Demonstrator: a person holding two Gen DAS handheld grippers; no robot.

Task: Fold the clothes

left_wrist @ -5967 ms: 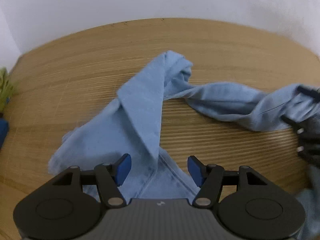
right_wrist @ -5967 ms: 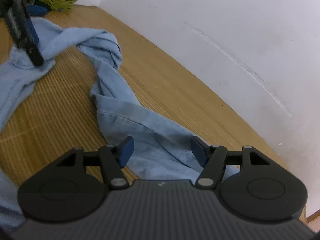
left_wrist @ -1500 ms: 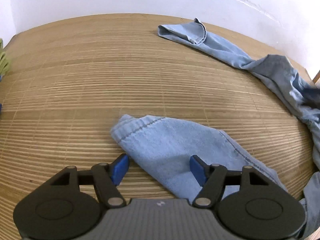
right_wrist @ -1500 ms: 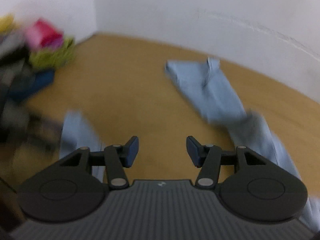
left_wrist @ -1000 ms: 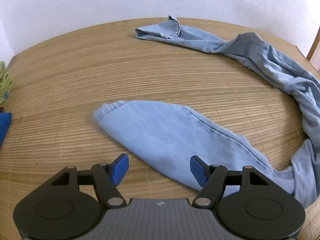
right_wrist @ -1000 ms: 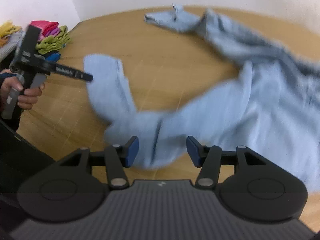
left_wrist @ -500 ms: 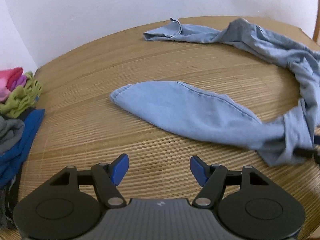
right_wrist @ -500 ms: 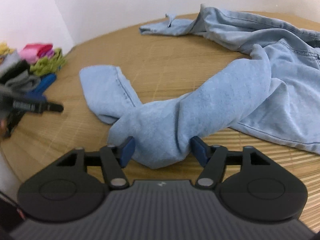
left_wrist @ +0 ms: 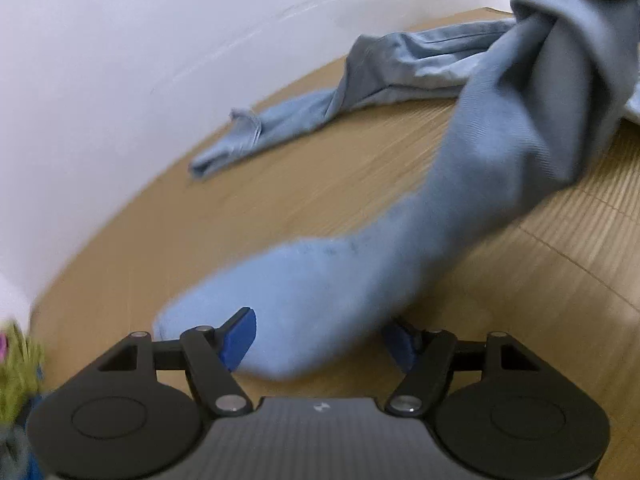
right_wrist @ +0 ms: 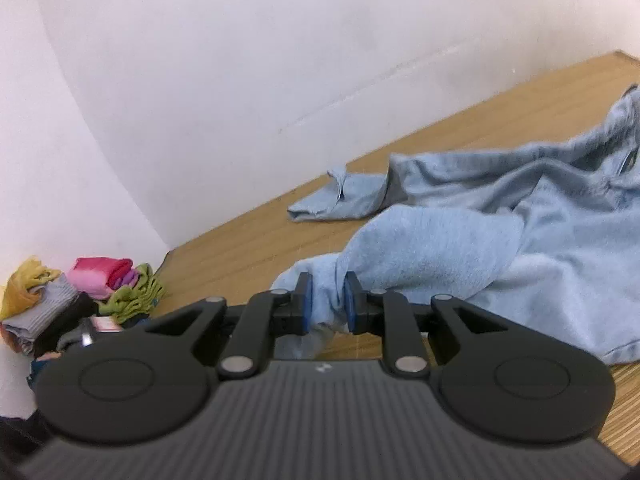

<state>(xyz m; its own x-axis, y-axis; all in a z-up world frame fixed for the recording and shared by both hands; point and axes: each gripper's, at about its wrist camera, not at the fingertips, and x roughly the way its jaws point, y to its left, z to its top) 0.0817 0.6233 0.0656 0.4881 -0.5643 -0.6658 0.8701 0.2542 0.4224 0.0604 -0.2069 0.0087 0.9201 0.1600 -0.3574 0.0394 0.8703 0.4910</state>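
A light blue denim shirt (right_wrist: 540,264) lies crumpled on the wooden table (right_wrist: 248,240). In the right wrist view my right gripper (right_wrist: 328,304) has its closing jaws pinched on a bunched fold of the shirt, and cloth hangs below the pads. In the left wrist view one sleeve (left_wrist: 400,248) runs from the raised bunch at the top right down to the table. My left gripper (left_wrist: 318,340) is closing, and the sleeve's end lies between its blue pads (left_wrist: 236,338), partly hiding the right one. The other sleeve's cuff (left_wrist: 240,140) lies flat near the wall.
A pile of coloured clothes (right_wrist: 80,292) sits at the table's left corner, seen as a green blur (left_wrist: 16,360) in the left wrist view. A white wall (right_wrist: 280,60) runs along the table's far edge. Bare wood (left_wrist: 560,280) shows to the right of the sleeve.
My left gripper has dropped and rolled onto the sleeve's end, which now sits between its narrower jaws. My right gripper's jaws have closed on the bunched fabric and lifted it.
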